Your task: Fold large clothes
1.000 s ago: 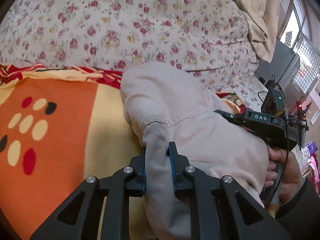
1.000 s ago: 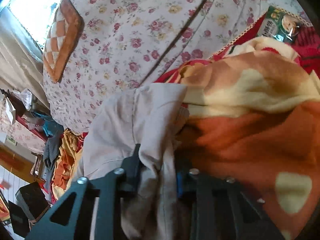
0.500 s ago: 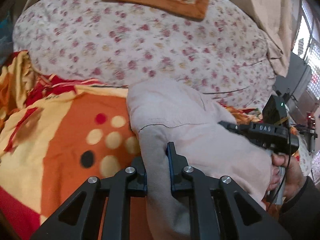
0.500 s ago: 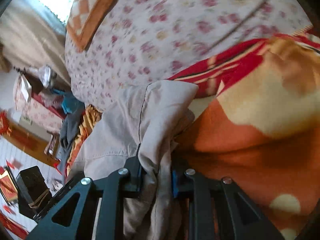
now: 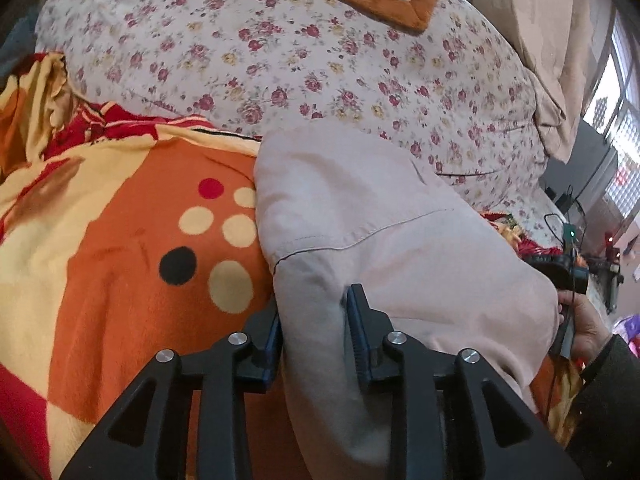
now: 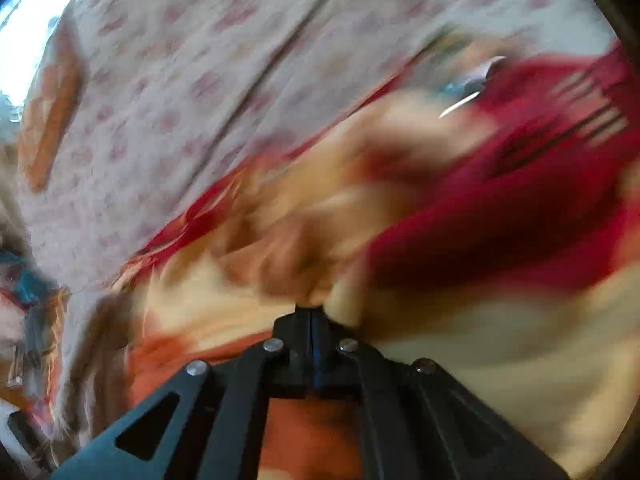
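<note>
Presently, left gripper [image 5: 314,320] jaws opening around a fold of the beige garment [image 5: 392,248], garment lying on the orange blanket [image 5: 120,280] against the floral quilt [image 5: 280,60], right gripper [image 6: 311,314] closed, empty.

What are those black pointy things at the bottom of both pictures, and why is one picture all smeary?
Those are grabbers, like big tweezers with two fingers. A person holds one in each hand, and each has a little camera looking along its fingers, so each picture comes from one grabber.

In the clear picture, the left grabber has a fold of a beige garment between its fingers, and its jaws are opening. The garment lies on an orange blanket with dots, next to a flowery quilt. At the right edge you can see the person's hand holding the other grabber.

The other picture is smeary because that camera was moving fast. The right grabber there is shut, with nothing in it.
</note>
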Demonstrator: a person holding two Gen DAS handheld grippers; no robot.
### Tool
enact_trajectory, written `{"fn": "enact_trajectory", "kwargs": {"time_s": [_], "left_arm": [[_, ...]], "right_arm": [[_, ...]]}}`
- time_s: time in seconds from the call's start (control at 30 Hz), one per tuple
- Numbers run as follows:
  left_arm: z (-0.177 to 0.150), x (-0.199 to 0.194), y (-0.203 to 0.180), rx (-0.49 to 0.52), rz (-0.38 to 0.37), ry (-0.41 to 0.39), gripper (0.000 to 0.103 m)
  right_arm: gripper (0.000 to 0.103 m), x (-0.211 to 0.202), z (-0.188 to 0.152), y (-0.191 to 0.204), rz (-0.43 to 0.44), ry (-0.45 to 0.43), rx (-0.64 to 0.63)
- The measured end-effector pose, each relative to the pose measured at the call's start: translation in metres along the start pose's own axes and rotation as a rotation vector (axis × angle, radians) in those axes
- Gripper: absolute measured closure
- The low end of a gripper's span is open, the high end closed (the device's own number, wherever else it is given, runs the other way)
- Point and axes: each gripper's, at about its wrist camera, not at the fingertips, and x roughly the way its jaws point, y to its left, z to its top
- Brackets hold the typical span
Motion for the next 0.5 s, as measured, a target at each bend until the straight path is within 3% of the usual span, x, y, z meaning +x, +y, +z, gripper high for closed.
{"fn": "enact_trajectory", "kwargs": {"time_s": [0.03,0.07,0.1,0.17,0.2,0.27,0.3,0.33,0.4,0.5], "left_arm": [[0.0,0.0,0.0,-0.004,-0.001,-0.002,0.085],[-0.001,0.0,0.0,-0.006,-0.002,-0.003,0.085],[-0.001,0.0,0.0,-0.01,-0.003,-0.003,0.085],[-0.001,0.001,0.001,-0.021,-0.008,-0.004,0.085],[-0.001,0.001,0.002,-0.032,-0.014,-0.003,0.084],[0.0,0.002,0.005,-0.051,-0.022,0.002,0.084],[0.0,0.002,0.006,-0.058,-0.024,0.003,0.084],[-0.001,0.002,0.006,-0.06,-0.024,0.001,0.084],[-0.001,0.002,0.006,-0.056,-0.021,0.001,0.083],[-0.001,0.003,0.006,-0.056,-0.021,0.001,0.082]], "right_arm": [[0.103,-0.014,0.006,-0.009,-0.19,-0.062,-0.058],[0.098,-0.025,0.01,-0.021,-0.388,-0.105,-0.075],[0.099,-0.033,0.013,-0.037,-0.455,-0.114,-0.048],[0.098,-0.048,0.013,-0.065,-0.257,-0.104,0.06],[0.094,-0.055,0.012,-0.067,-0.226,-0.103,0.067],[0.071,-0.07,0.012,-0.055,-0.206,-0.153,0.015],[0.043,-0.075,0.013,-0.044,-0.182,-0.176,-0.018],[0.027,-0.08,0.013,-0.033,-0.145,-0.202,-0.066],[0.017,-0.079,0.016,-0.003,-0.091,-0.202,-0.18],[0.013,-0.044,0.009,0.046,-0.01,-0.053,-0.405]]}}
